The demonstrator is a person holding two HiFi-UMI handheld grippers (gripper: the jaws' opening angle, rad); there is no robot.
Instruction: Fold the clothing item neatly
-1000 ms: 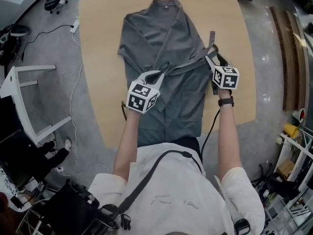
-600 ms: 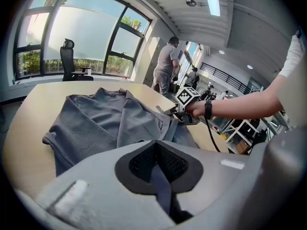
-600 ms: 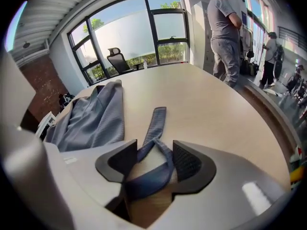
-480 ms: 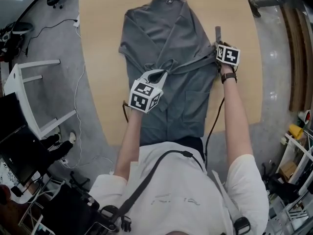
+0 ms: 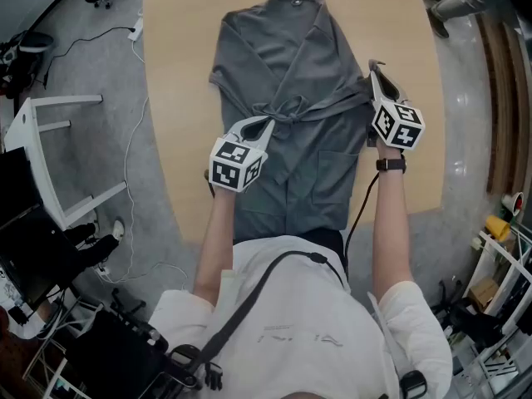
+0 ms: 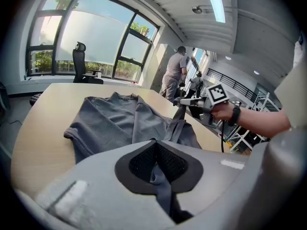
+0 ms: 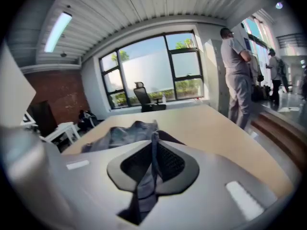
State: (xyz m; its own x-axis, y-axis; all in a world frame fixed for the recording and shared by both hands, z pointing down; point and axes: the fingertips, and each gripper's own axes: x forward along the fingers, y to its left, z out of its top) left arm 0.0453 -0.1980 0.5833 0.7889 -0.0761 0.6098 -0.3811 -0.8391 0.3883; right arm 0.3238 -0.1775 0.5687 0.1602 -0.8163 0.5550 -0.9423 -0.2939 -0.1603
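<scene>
A grey robe-like garment (image 5: 291, 65) lies spread flat on the tan table (image 5: 179, 98), collar at the far end. Its belt (image 5: 324, 106) runs across the waist. My left gripper (image 5: 266, 123) is shut on the belt's left part over the garment's middle; grey cloth (image 6: 160, 183) shows pinched between its pads. My right gripper (image 5: 373, 66) is at the garment's right edge. Its jaws are closing, and a strip of the belt (image 7: 152, 169) stands pinched between them. The left gripper view also shows the right gripper (image 6: 186, 101) holding the belt end up.
A white frame (image 5: 50, 165) and cables (image 5: 125, 165) lie on the floor left of the table. People (image 7: 237, 75) stand beyond the table's right side. An office chair (image 7: 144, 97) sits by the windows. Shelving (image 5: 507, 248) stands at the right.
My right gripper went out to the belt end at the garment's right edge, its jaws came together on it, and it has risen with the strip. The left gripper has hardly moved.
</scene>
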